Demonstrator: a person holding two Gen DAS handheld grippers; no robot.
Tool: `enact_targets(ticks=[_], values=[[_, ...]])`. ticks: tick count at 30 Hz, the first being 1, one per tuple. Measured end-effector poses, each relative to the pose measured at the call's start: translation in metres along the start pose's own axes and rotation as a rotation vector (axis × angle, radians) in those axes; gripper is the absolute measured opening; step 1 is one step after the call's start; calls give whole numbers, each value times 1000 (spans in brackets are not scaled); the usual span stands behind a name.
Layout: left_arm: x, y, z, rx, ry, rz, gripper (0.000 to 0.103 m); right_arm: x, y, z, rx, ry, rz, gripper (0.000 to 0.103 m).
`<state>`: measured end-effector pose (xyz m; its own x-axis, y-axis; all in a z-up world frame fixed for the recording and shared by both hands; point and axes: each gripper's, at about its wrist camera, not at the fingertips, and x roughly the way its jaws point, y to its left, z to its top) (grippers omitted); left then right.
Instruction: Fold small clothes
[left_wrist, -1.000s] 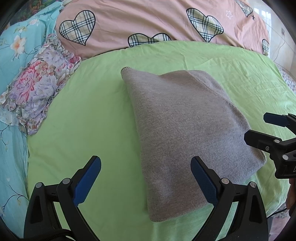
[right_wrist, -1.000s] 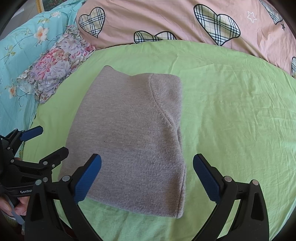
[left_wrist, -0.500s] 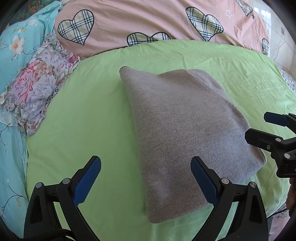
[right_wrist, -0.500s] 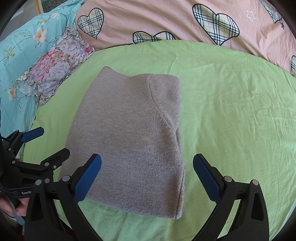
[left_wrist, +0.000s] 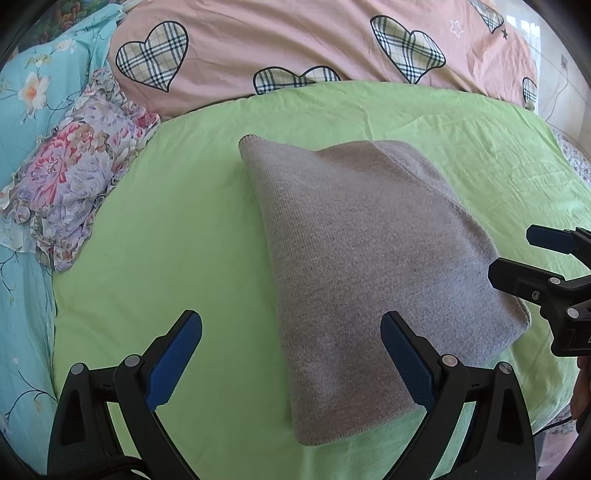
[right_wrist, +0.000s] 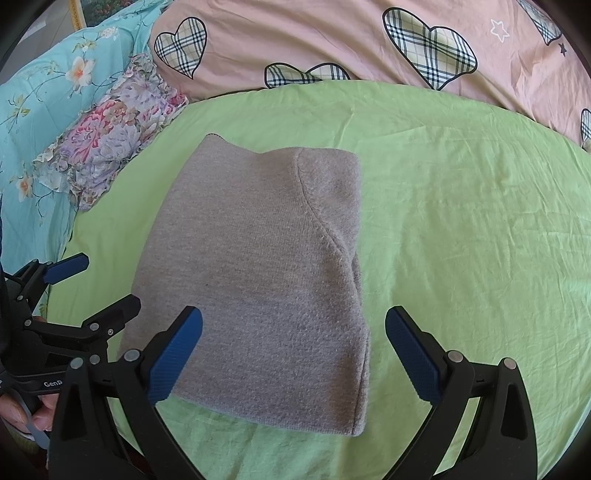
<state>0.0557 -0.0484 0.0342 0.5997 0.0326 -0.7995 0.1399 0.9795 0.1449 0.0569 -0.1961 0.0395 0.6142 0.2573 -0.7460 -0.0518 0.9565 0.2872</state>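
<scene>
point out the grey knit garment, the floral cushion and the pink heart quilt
grey knit garment (right_wrist: 258, 266): right wrist view, middle of its top layer
floral cushion (left_wrist: 74, 184): left wrist view, middle of its print
pink heart quilt (right_wrist: 332, 40): right wrist view, plain pink part

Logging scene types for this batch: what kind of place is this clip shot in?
Most likely a bedroom: the folded grey garment lies on a bed's green sheet, with a pink heart-print quilt and a floral pillow behind.

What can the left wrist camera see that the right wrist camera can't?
Only the left wrist view shows the right gripper from the side, open. Only the right wrist view shows the left gripper from the side and the curved seam on the grey knit. Both show the folded grey knit on the green sheet, touched by neither gripper.
</scene>
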Motion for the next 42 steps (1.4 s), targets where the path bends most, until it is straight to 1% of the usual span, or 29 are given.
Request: enact_targets(ticks=[28, 42], values=[[-3, -2, -1, -1, -2, 2, 98, -3, 1, 2, 7, -3, 1, 99], [-5, -4, 5, 3, -8, 1, 98, -4, 2, 2, 13, -6, 2, 99]])
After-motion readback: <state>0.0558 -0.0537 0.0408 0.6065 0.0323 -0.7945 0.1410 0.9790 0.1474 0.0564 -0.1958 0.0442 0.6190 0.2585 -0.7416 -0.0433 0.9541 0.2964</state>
